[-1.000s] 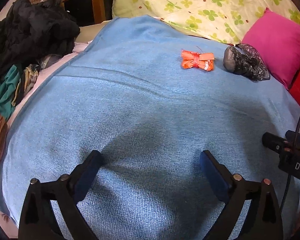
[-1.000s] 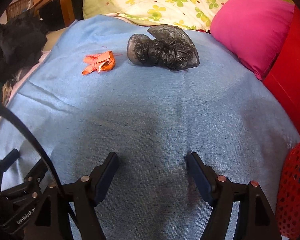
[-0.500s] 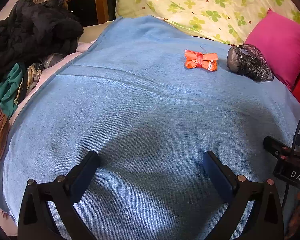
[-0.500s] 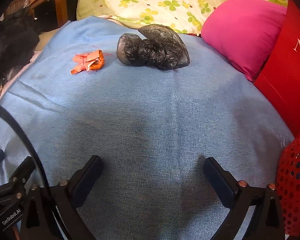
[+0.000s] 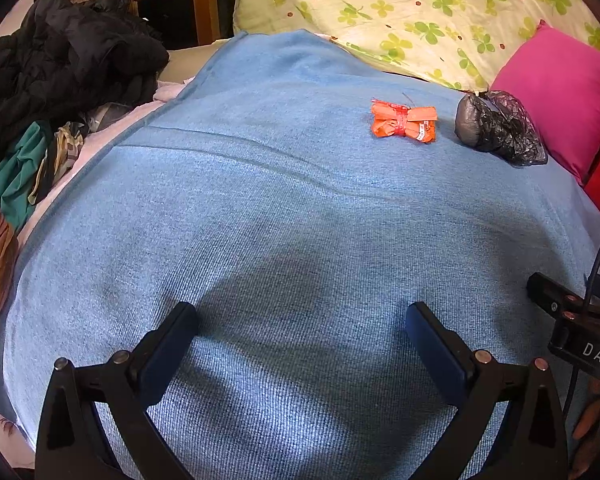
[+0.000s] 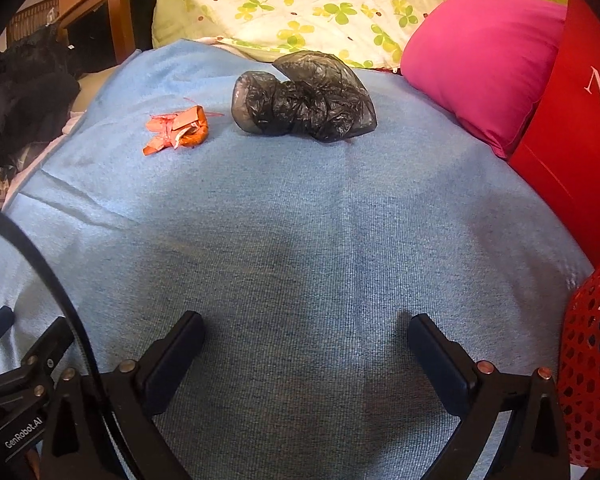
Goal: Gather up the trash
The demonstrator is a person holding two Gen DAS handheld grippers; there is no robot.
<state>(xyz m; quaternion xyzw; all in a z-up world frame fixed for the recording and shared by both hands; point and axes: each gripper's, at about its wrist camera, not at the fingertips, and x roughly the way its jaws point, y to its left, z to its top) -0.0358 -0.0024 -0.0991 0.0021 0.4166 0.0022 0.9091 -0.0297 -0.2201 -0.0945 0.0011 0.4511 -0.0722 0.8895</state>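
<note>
An orange crumpled wrapper lies on the far part of a blue blanket. Just right of it sits a scrunched black plastic bag. My left gripper hovers over the near blanket, open and empty, well short of both pieces. My right gripper hangs beside it, jaws wide open with nothing between them, also far from the trash. A red perforated basket stands at the right edge of the right wrist view.
A pink pillow and a red box border the blanket on the right. A clover-print pillow lies behind. Dark clothes pile up on the left beside a wooden cabinet.
My right gripper's jaws have spread from partly open to wide open. The view has drifted slightly toward the trash. The left gripper has stayed as it was.
</note>
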